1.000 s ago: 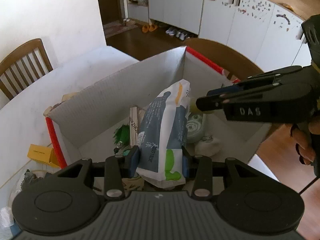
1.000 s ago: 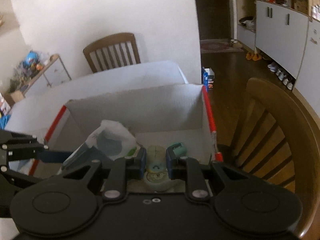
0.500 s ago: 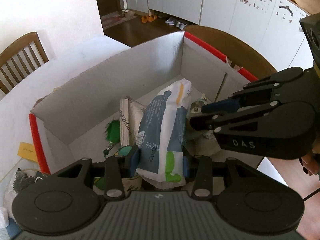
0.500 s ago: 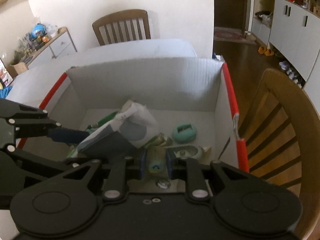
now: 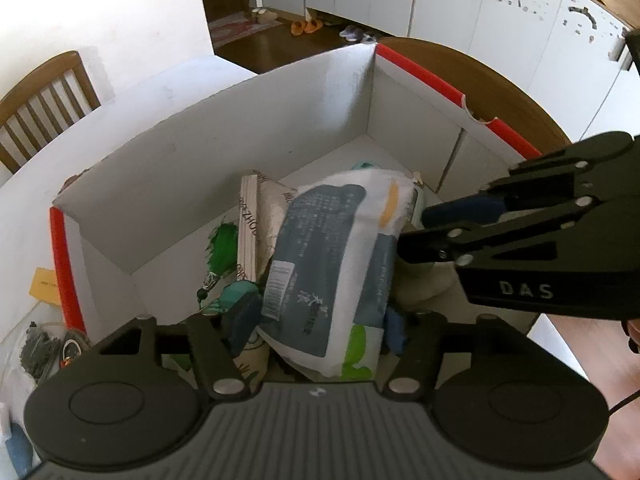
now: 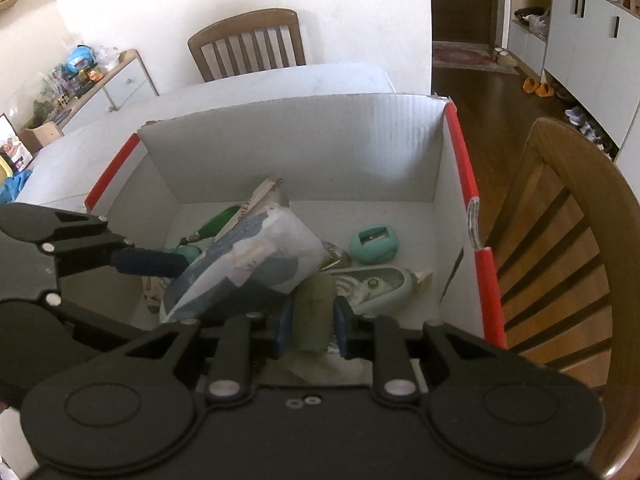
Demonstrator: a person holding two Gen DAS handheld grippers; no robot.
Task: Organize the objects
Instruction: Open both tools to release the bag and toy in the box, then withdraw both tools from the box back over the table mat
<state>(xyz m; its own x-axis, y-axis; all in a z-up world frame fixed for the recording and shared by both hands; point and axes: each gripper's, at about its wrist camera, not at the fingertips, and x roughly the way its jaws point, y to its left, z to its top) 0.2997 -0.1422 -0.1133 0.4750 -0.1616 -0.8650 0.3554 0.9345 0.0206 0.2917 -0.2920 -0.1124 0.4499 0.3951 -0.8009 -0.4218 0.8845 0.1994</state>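
As the left gripper (image 5: 316, 320) spreads off the soft, light pouch (image 5: 332, 264), the right gripper (image 6: 310, 318) pinches a stiff roll (image 6: 314, 312) mid-body in the box (image 6: 280, 140).

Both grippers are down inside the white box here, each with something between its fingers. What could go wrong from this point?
1. The left gripper has its jaws opening around the blue-and-white packet; freed, the packet may topple onto the mint tape dispenser.
2. The right gripper pinches a small greenish cylinder close beside that packet; a falling packet could knock it.
3. The two grippers sit close inside the box and could collide when withdrawing.
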